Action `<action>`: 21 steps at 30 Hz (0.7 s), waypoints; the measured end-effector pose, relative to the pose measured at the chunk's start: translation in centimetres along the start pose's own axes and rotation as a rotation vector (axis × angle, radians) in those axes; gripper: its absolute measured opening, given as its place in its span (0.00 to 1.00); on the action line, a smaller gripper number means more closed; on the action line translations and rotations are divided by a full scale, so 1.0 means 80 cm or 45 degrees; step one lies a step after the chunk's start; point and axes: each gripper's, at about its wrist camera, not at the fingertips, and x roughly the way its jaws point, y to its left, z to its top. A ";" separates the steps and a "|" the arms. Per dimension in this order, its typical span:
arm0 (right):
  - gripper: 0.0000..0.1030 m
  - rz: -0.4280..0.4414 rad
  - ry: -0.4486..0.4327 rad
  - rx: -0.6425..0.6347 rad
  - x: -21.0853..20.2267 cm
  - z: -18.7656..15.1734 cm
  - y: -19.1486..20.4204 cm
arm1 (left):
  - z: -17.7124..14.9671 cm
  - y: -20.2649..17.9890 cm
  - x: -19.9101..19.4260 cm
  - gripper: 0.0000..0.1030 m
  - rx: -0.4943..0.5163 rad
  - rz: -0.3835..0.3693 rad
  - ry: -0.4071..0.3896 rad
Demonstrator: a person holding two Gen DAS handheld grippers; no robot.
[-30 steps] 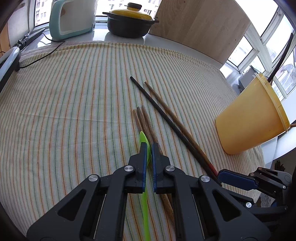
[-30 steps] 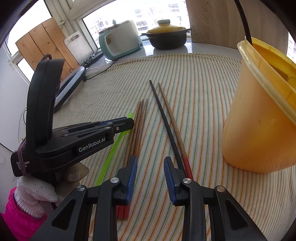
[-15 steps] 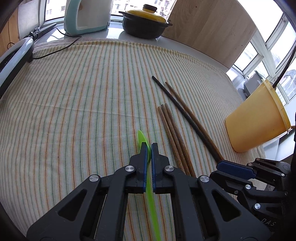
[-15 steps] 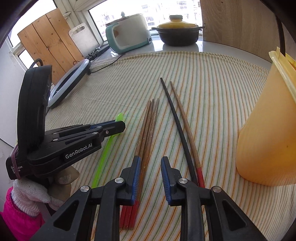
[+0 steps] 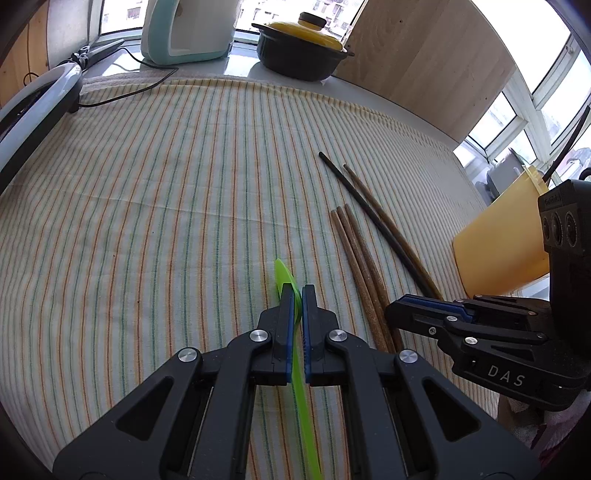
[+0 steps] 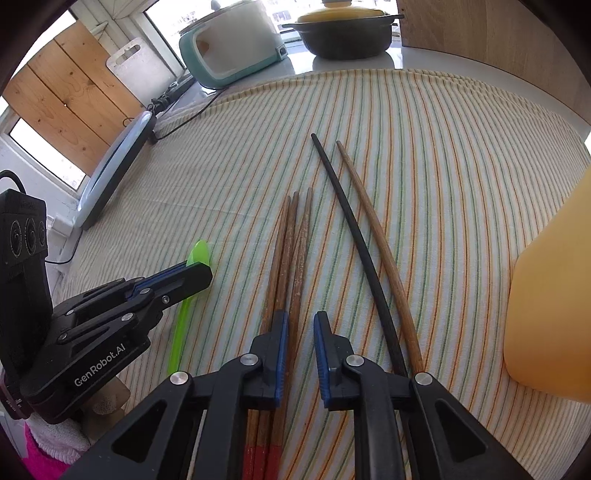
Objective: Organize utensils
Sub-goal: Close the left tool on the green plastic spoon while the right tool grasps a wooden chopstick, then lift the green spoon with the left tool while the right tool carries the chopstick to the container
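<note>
My left gripper (image 5: 297,291) is shut on a thin green plastic utensil (image 5: 283,274), seen also in the right wrist view (image 6: 188,284), just above the striped cloth. Three brown wooden chopsticks (image 5: 360,266) lie bundled to its right. My right gripper (image 6: 299,325) is open, its jaws over that bundle (image 6: 291,258), one stick between them. A black chopstick (image 6: 351,229) and a long brown one (image 6: 376,236) lie further right. The yellow plastic cup (image 5: 498,240) stands at the right edge (image 6: 550,295).
A teal appliance (image 5: 188,29) and a black pot with a yellow lid (image 5: 299,48) stand at the back. A wooden board (image 5: 424,62) leans back right. A flat grey device with a cable (image 5: 37,99) sits left.
My left gripper has moved left with the green utensil, away from the brown bundle. My right gripper has slid left over the three brown chopsticks and narrowed a little.
</note>
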 end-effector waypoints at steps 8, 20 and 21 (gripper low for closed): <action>0.08 -0.039 0.040 0.011 0.009 0.016 0.005 | 0.000 0.001 0.000 0.01 -0.004 -0.002 -0.001; 0.05 -0.138 0.050 -0.077 0.022 0.040 0.020 | 0.002 0.003 -0.002 0.01 -0.028 -0.010 0.005; 0.04 -0.132 0.045 -0.075 0.021 0.039 0.020 | 0.002 0.005 -0.004 0.01 -0.033 -0.008 0.001</action>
